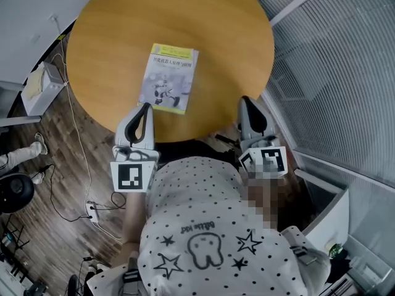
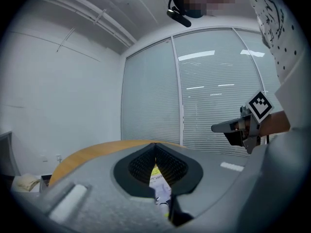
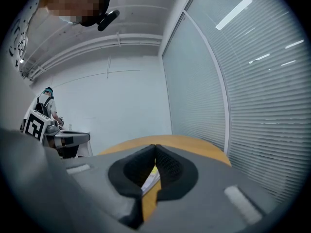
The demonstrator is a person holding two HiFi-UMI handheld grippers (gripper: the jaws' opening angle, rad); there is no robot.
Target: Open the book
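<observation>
Yellow-edged book (image 1: pixel 168 78) — a sliver behind closed left tongs (image 2: pixel 155 145), right tongs (image 3: pixel 155 147).

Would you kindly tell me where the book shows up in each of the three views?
Head view: the book lies closed, upper centre.
Left gripper view: book bottom centre, glimpsed between the jaws.
Right gripper view: book bottom centre, again between the jaws.
Shared landmark: the round wooden table.

Round wooden table (image 1: pixel 111 36); white box (image 1: pixel 42 90) and trailing cables (image 1: pixel 70 116) on plank floor (image 1: pixel 62 159); slatted blinds (image 1: pixel 333 73) at right.
</observation>
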